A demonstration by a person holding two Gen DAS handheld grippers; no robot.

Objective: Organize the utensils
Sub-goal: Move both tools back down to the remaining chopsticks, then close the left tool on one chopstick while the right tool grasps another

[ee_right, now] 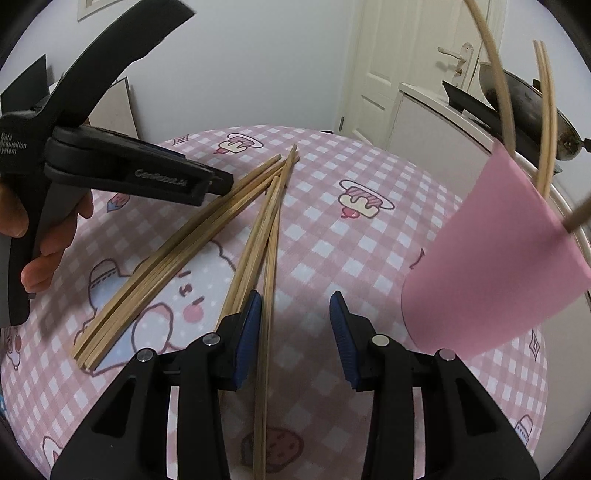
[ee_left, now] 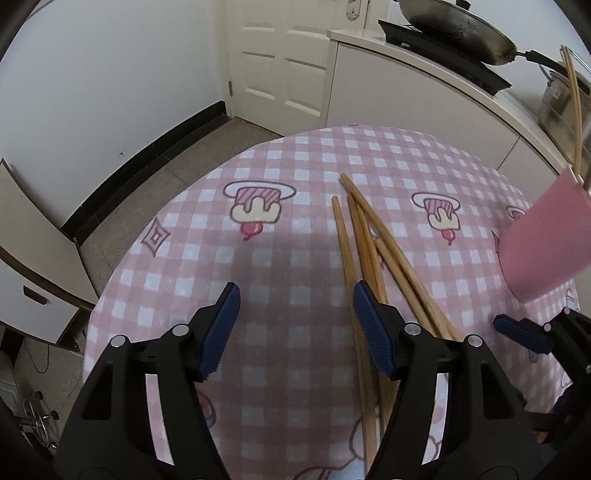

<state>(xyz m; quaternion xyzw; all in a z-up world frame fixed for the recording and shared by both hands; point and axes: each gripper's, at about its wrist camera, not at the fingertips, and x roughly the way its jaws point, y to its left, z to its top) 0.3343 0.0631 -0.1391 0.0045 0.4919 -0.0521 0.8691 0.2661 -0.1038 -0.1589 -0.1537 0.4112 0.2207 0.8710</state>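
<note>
A pink checked tablecloth with cartoon prints covers the table. Behind it a white door stands shut, and a dark wok sits on the white counter.

Home kitchen: wok on a stove atop a white counter, steel pot nearby, panelled door, table w/ pink checked cloth.
</note>
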